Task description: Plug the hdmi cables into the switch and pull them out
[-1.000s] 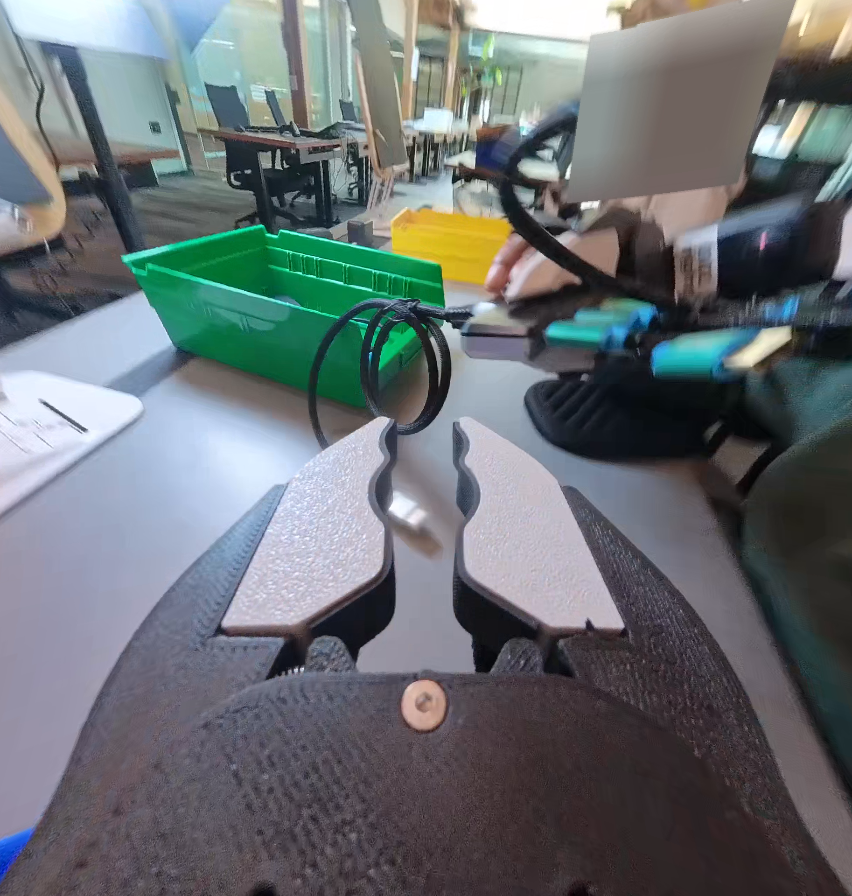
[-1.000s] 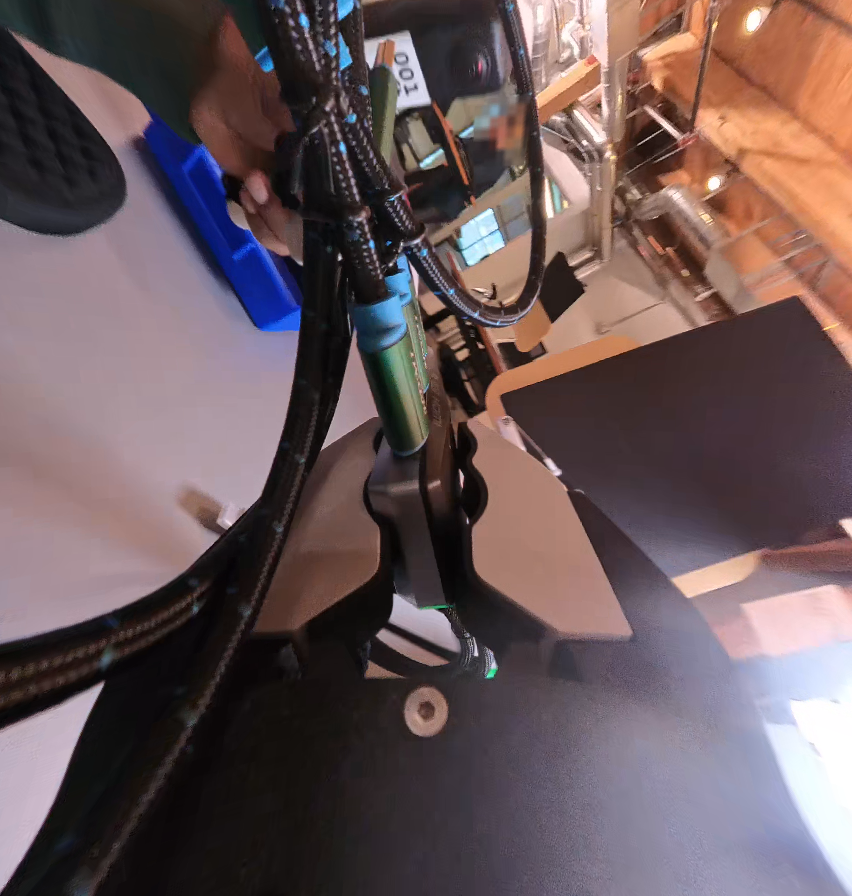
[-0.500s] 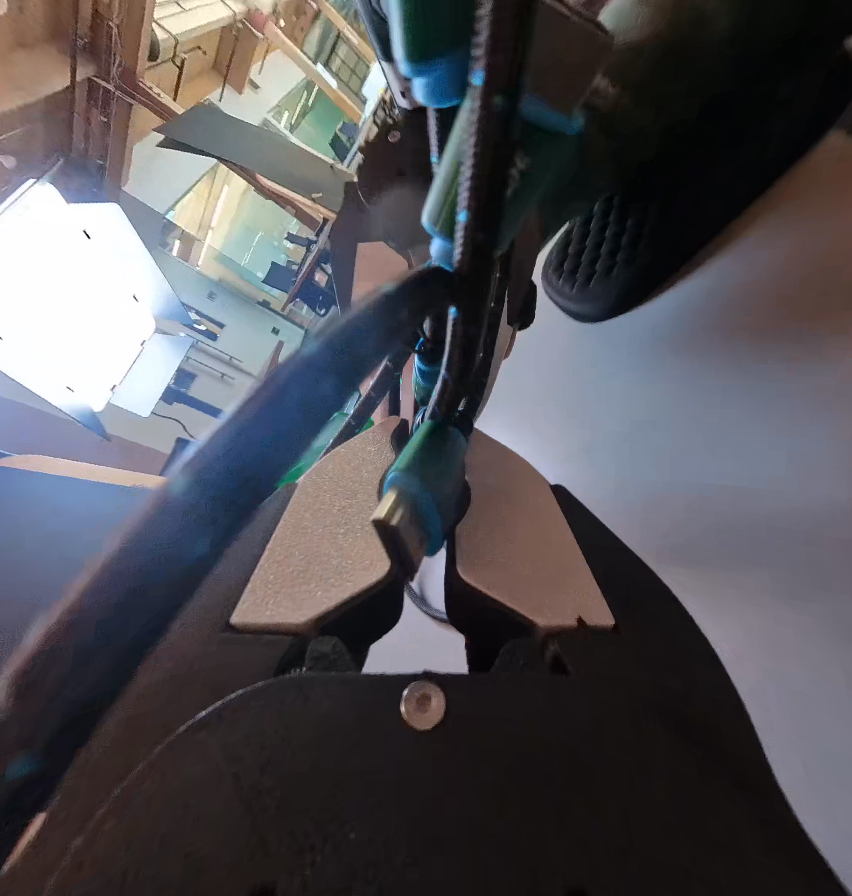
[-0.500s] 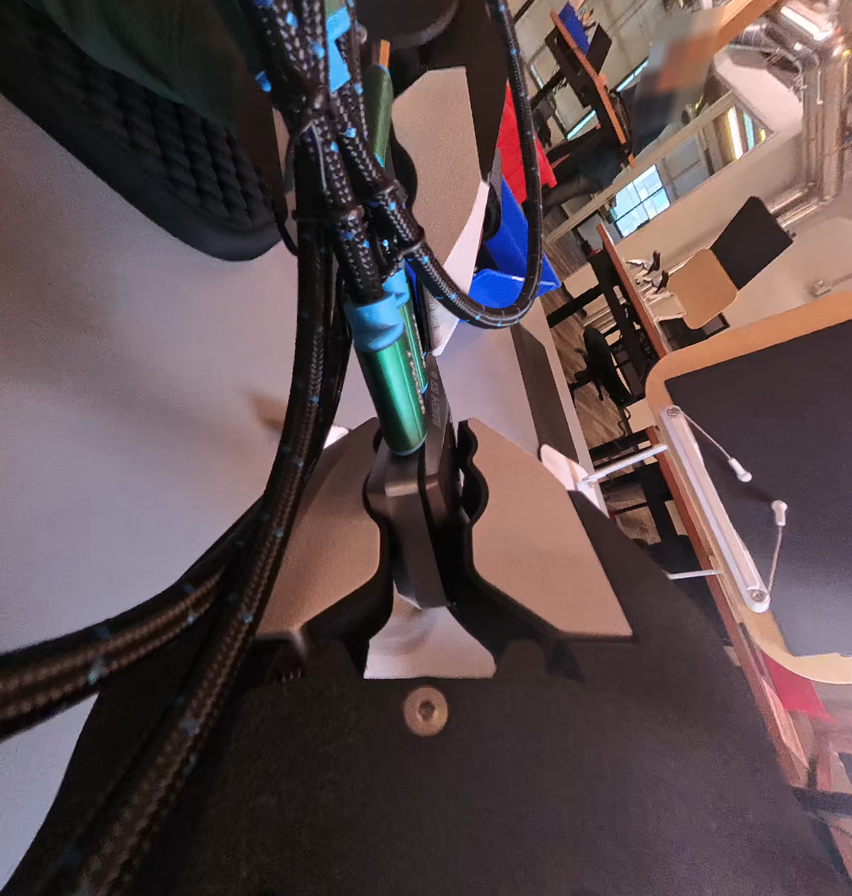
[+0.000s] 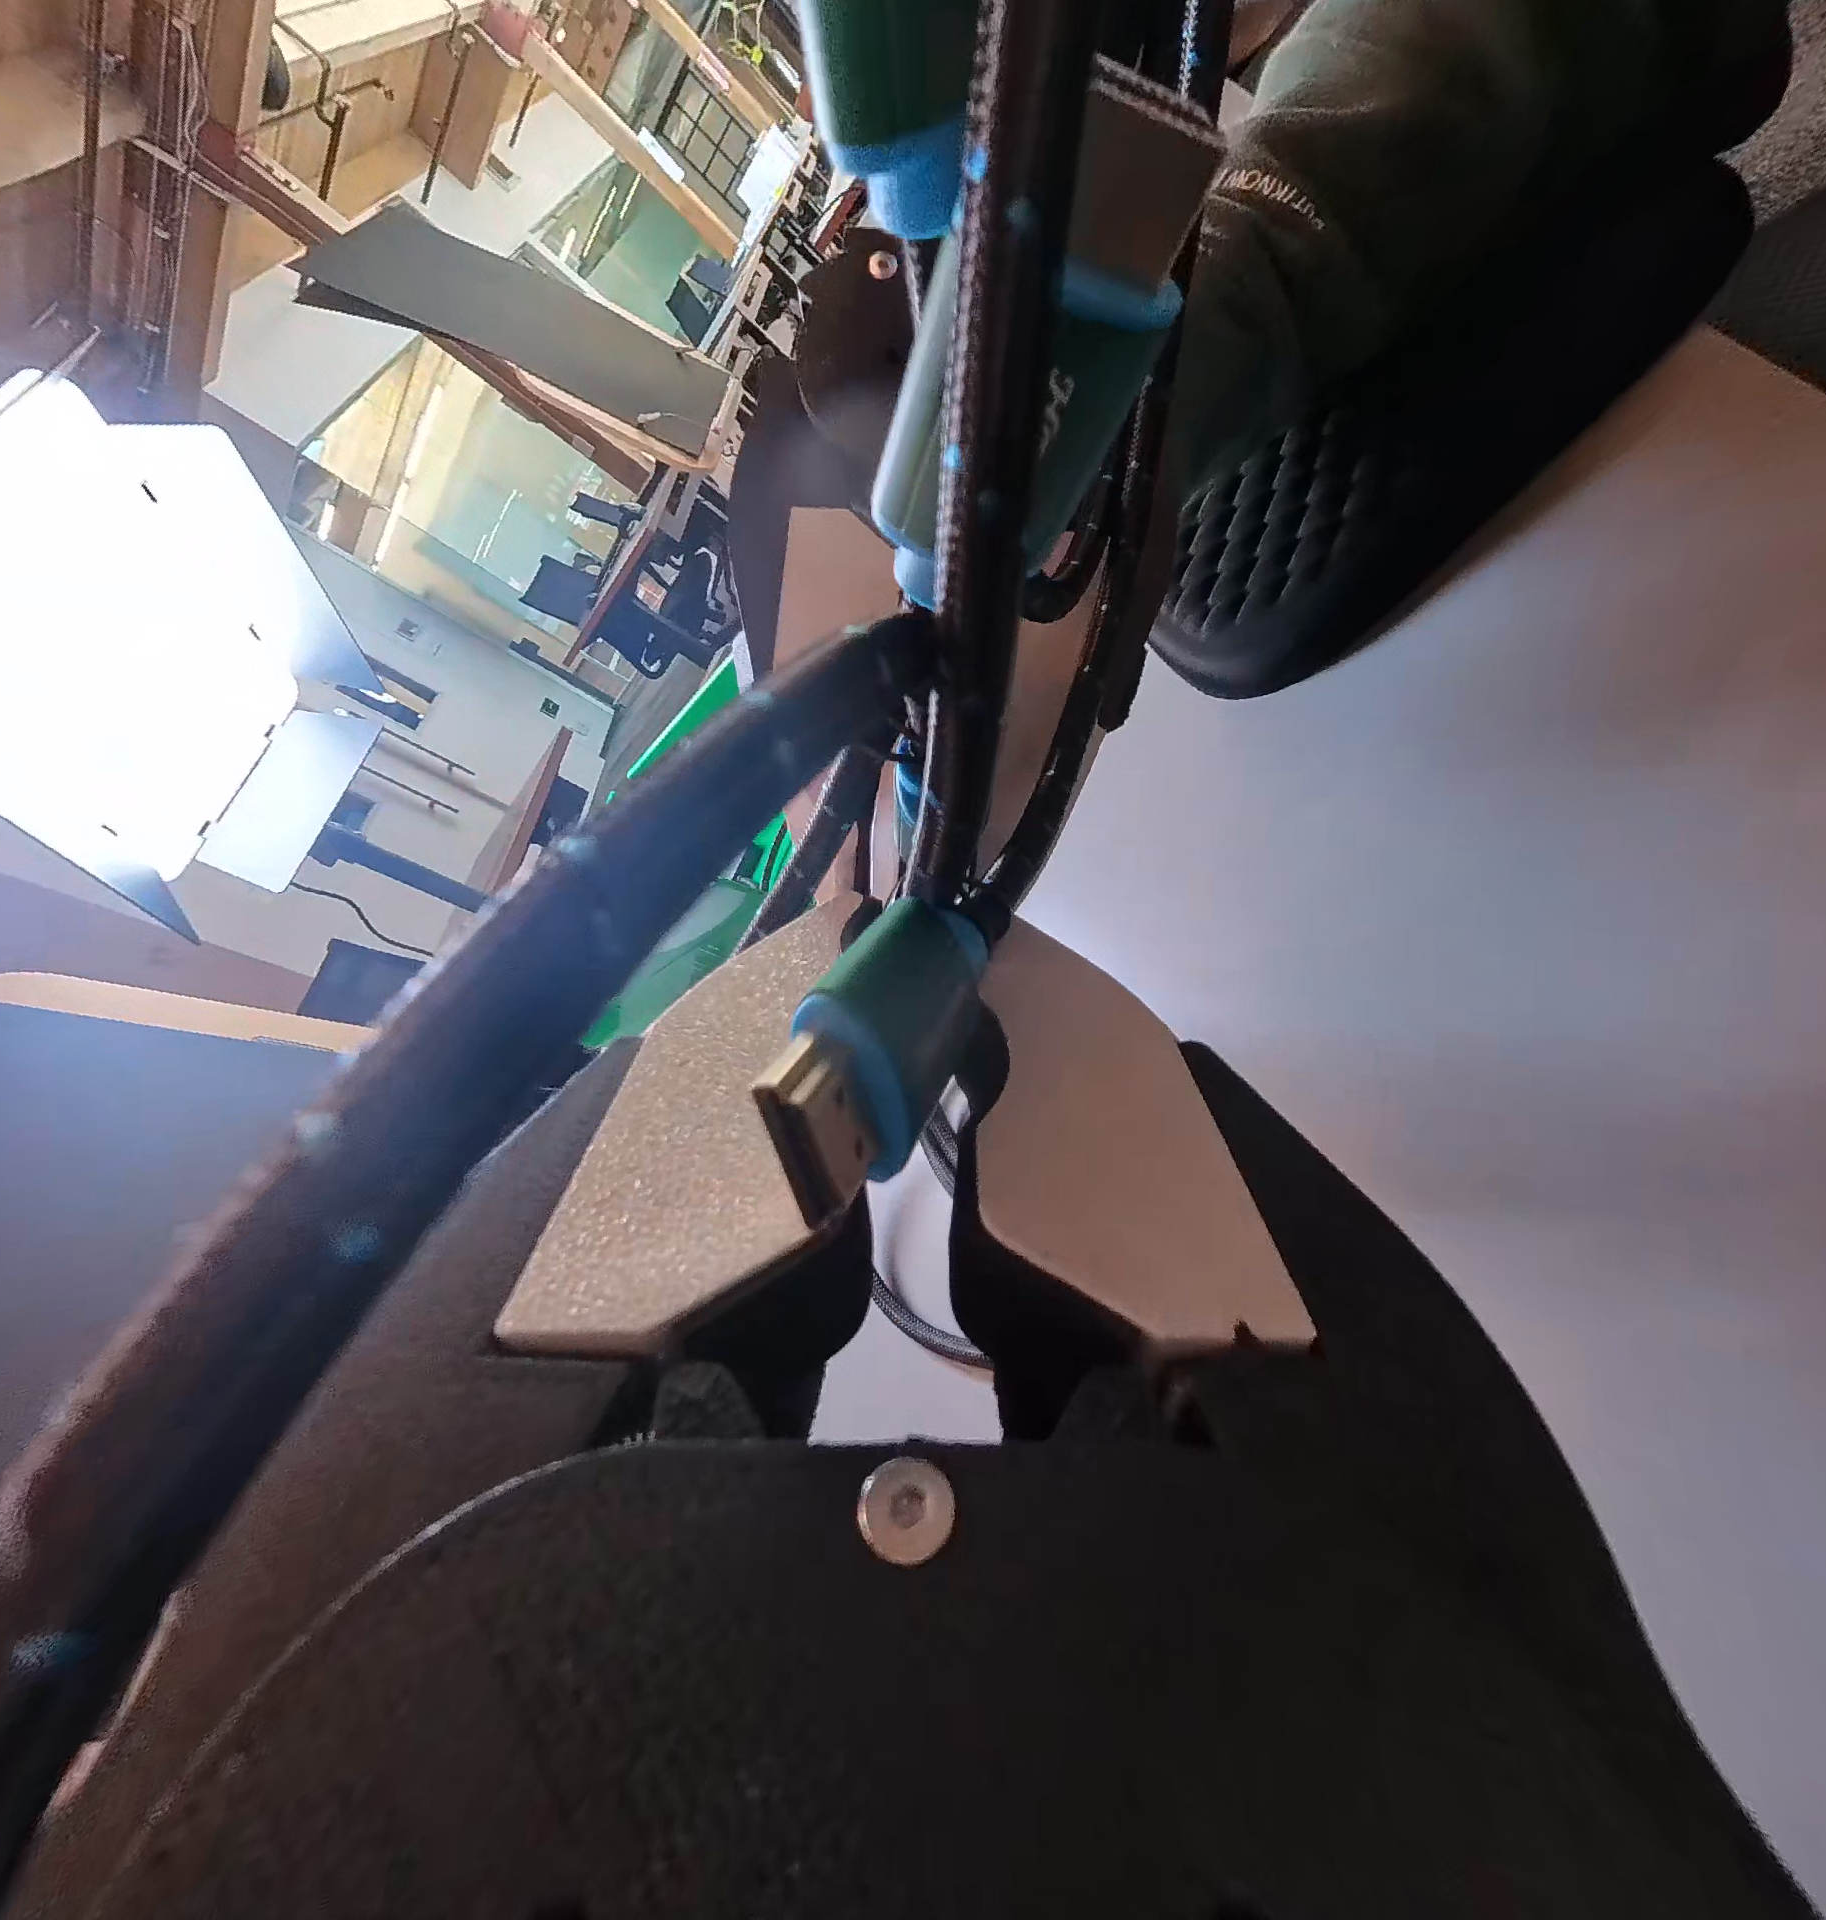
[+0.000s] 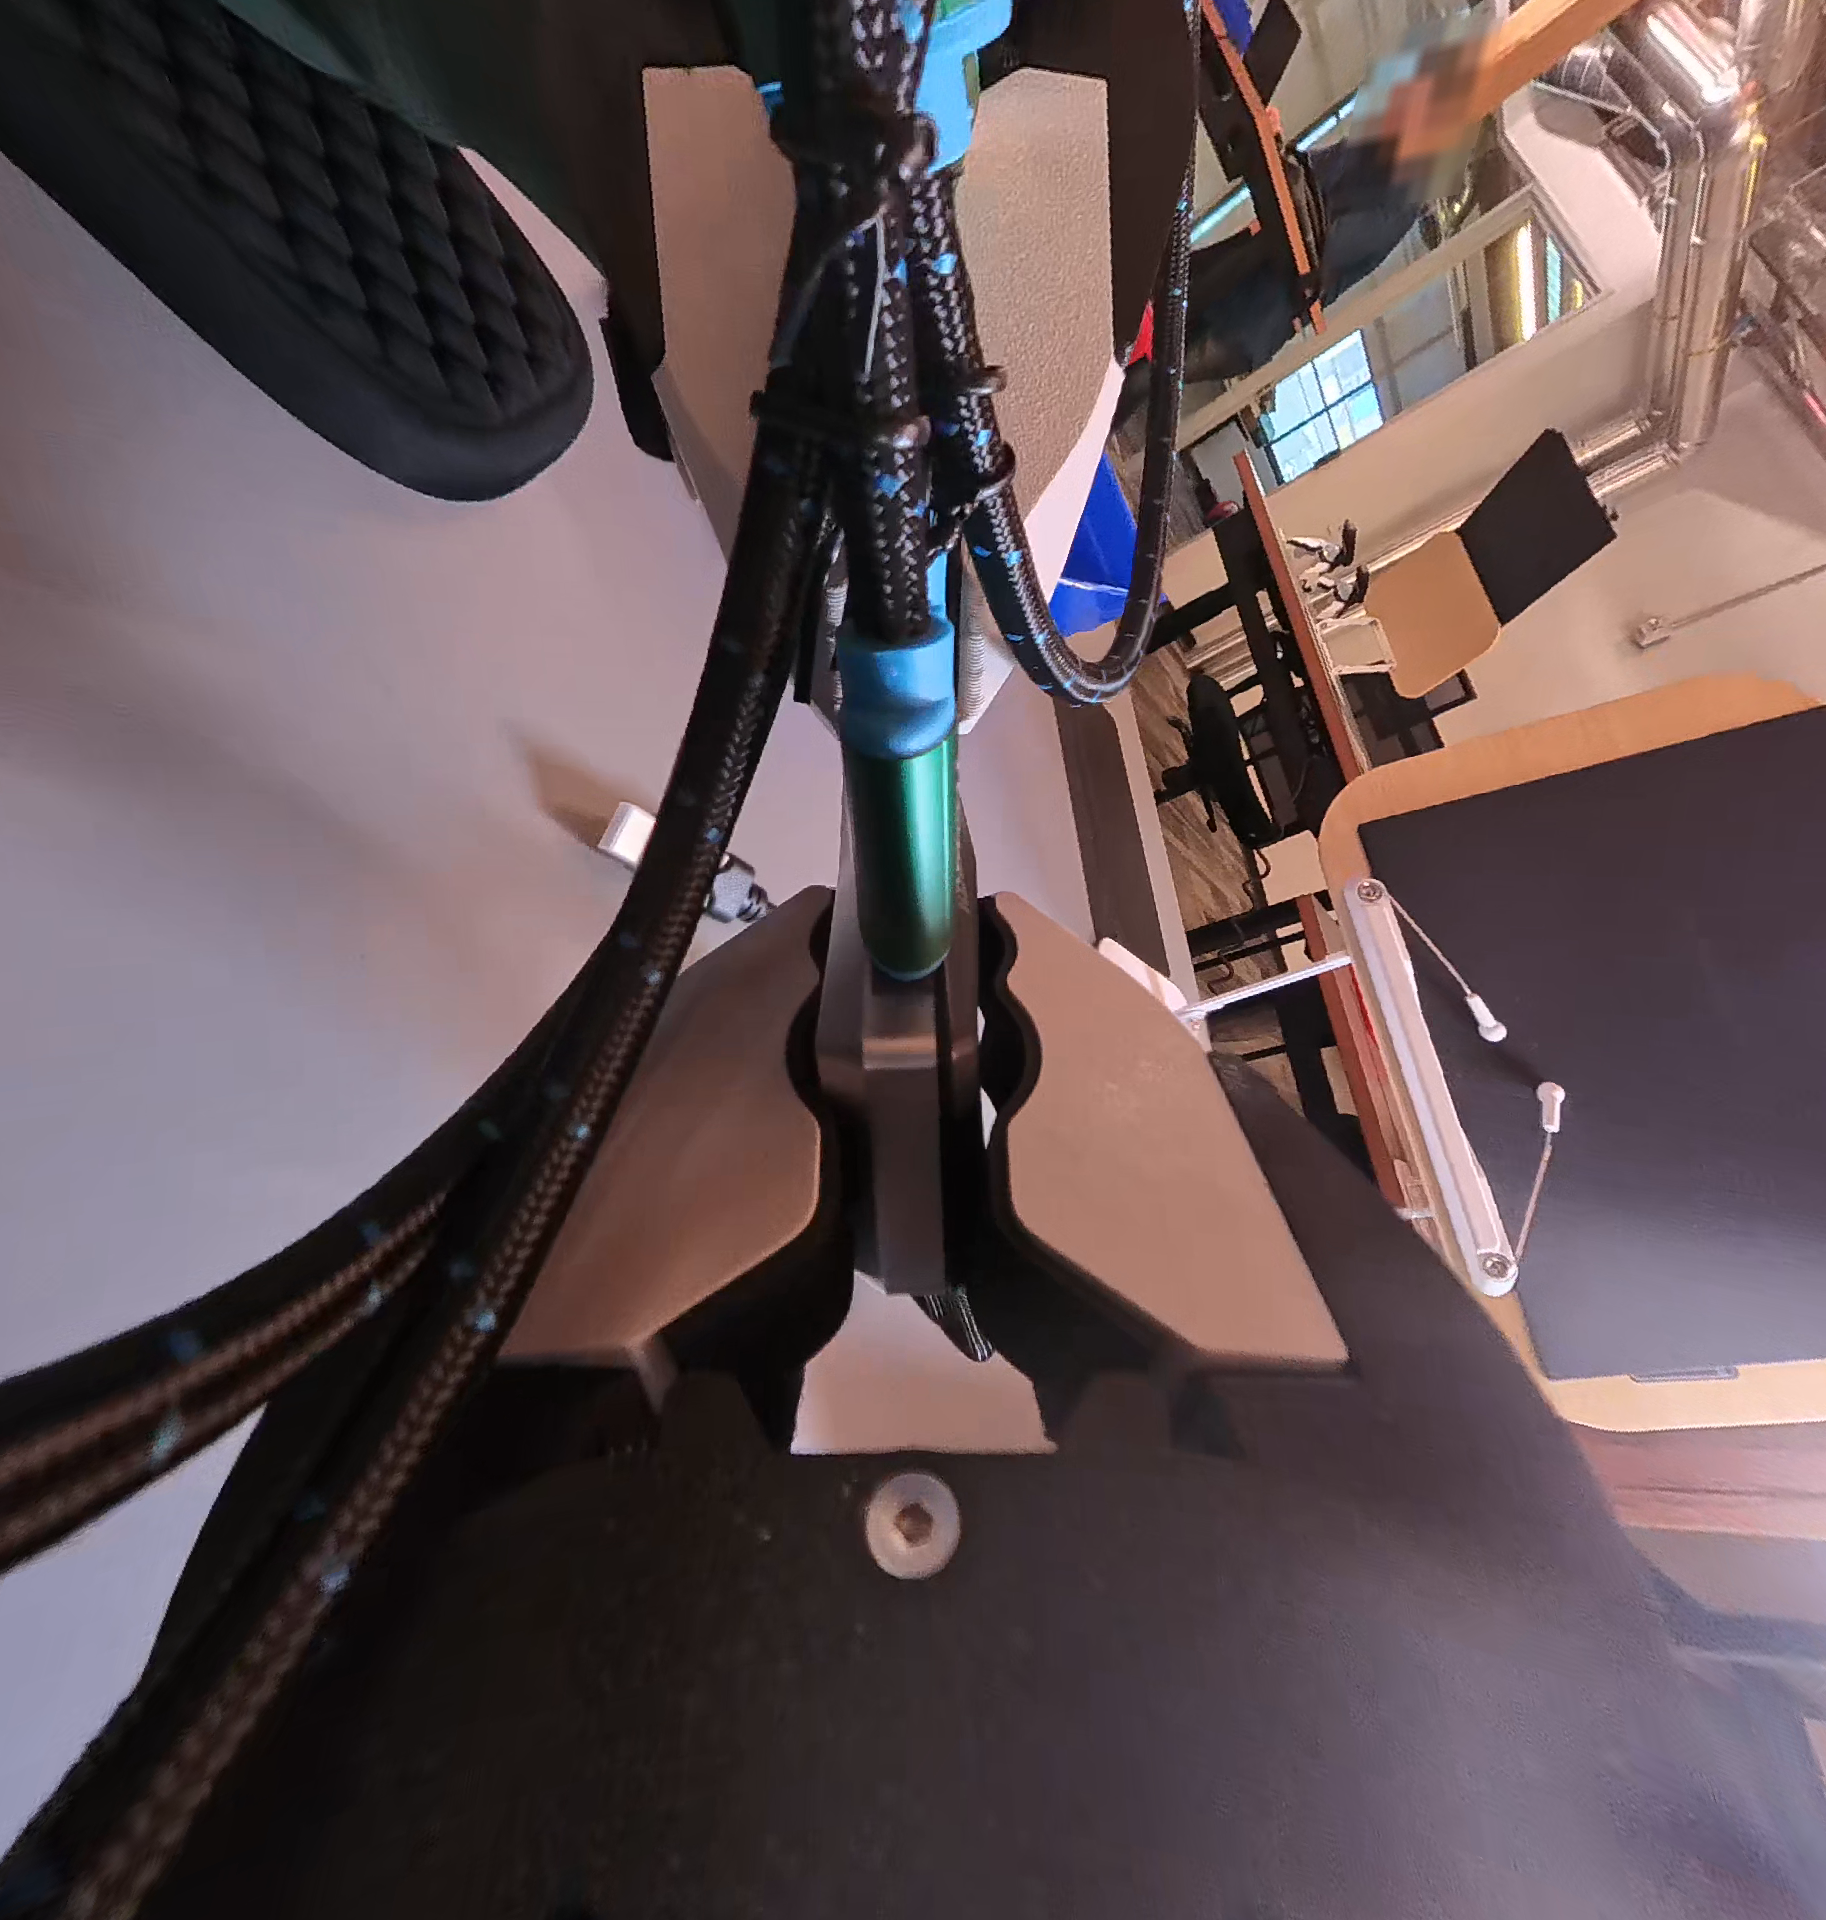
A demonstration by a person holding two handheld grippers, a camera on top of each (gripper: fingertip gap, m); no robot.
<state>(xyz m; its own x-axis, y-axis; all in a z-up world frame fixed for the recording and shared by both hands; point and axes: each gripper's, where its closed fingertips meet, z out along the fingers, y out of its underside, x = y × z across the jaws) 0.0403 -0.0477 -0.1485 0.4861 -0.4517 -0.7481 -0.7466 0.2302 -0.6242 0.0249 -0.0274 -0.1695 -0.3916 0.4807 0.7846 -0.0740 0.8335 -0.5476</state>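
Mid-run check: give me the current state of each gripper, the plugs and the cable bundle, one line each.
Left gripper: closed on the green plug, pads against its sides.
Green plug: unplugged, gold tip bare, pointing toward the camera.
Right gripper: closed on the grey adapter block.
Grey adapter block: clamped between the pads, second green plug seated in it.
Second green plug: plugged in, upright.
Braided cable bundle: tied, slack loops hanging off the table.

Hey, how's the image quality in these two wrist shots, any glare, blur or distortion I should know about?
Left wrist view: a blown-out white light panel glares at the left, the thick black cable crossing close to the lens is soft, and the green plug is sharp. Right wrist view: evenly lit, the green connector is crisp, and wide-angle bending curves the desk edges.
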